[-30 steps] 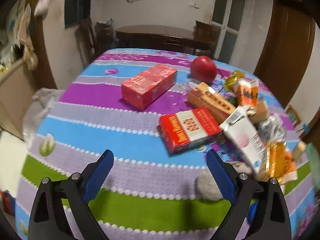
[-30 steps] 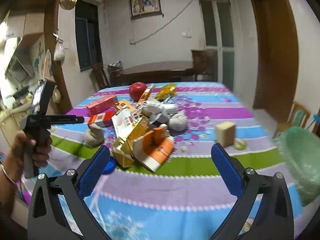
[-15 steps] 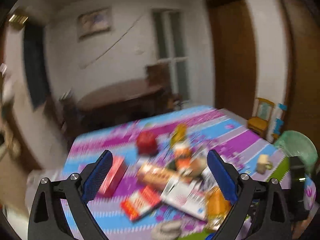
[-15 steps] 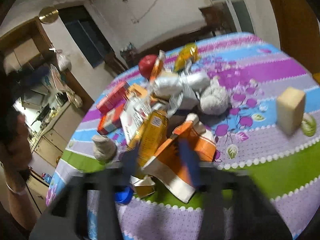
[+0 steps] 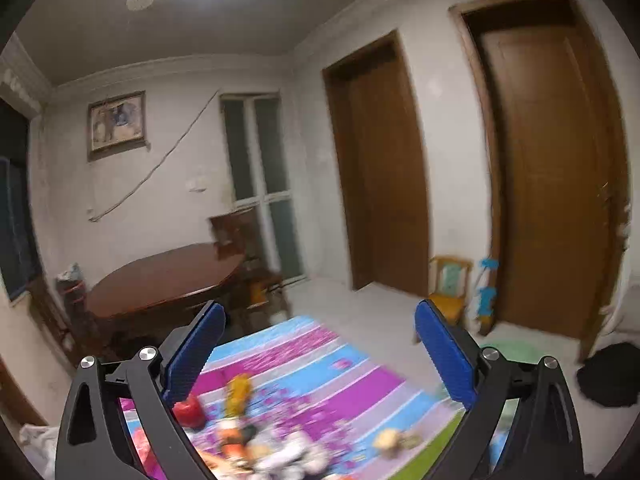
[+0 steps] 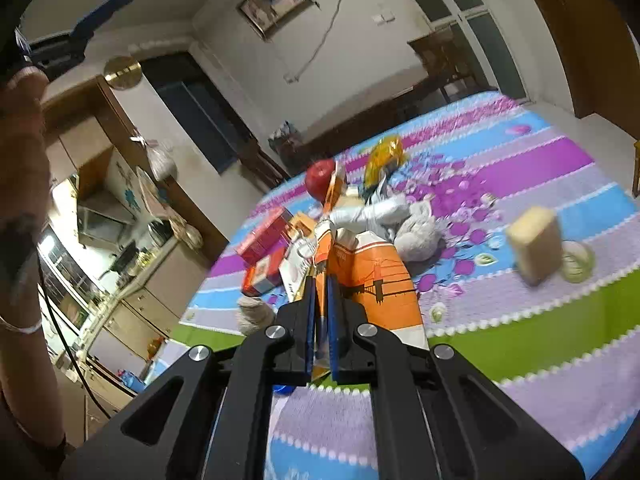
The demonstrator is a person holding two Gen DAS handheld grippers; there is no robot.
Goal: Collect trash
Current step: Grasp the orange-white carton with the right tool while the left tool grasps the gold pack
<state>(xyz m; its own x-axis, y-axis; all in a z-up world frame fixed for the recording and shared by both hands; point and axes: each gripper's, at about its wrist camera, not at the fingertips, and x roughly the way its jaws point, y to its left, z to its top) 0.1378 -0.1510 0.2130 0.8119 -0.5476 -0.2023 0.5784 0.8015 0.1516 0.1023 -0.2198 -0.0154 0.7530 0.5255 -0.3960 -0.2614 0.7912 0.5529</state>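
Note:
My right gripper (image 6: 321, 280) has its jaws closing tight, and the blue pads press on the near edge of an orange-and-white carton (image 6: 372, 272). The carton lies at the front of a heap of trash on the striped tablecloth (image 6: 520, 340). Behind it sit a red apple (image 6: 320, 178), a yellow wrapper (image 6: 386, 156), red boxes (image 6: 266, 236) and a grey crumpled wad (image 6: 420, 236). My left gripper (image 5: 320, 312) is open and empty, raised high over the table and facing the room. In the right wrist view the left gripper (image 6: 80, 28) shows at top left in a hand.
A tan block (image 6: 536, 244) stands alone on the cloth to the right of the heap. A green basin (image 5: 516, 350) sits beyond the table's right edge. Farther off are a dark round table (image 5: 160, 276), a small chair (image 5: 450, 292) and two brown doors.
The right gripper went from wide open to shut on the orange carton, moving in toward the heap. The left gripper rose and swung up, so its view now shows mostly the room.

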